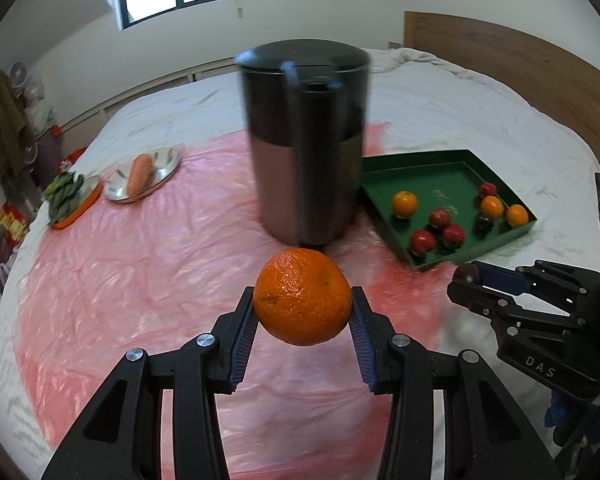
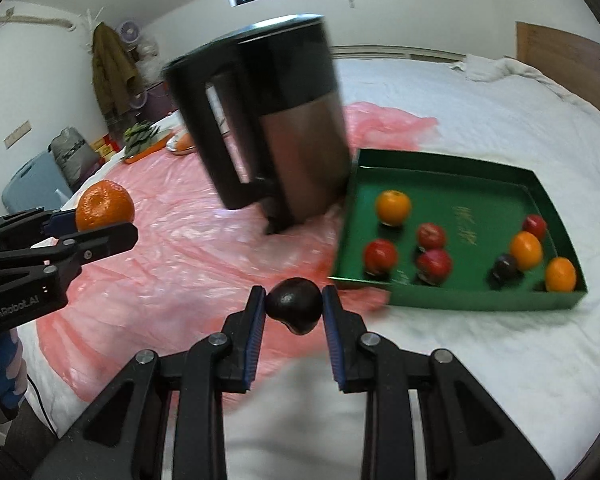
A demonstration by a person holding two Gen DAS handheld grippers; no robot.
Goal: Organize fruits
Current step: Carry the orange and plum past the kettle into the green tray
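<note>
Left gripper (image 1: pixel 302 312): clamped on an orange (image 1: pixel 302 297), carried above the pink sheet (image 1: pixel 140 280).
Right gripper (image 2: pixel 294 312): clamped on a dark fruit (image 2: pixel 294 305) by its sides only; a slip is judged possible.
Kettle (image 1: pixel 306 140): stands mid-bed beside the green tray (image 1: pixel 420 160); it could be clipped.
Tray fruit (image 2: pixel 432 236): could be scattered by a dropped piece.

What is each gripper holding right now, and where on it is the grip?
The left gripper pinches an orange across its middle. The right gripper pinches a small dark fruit by its two sides.
</note>
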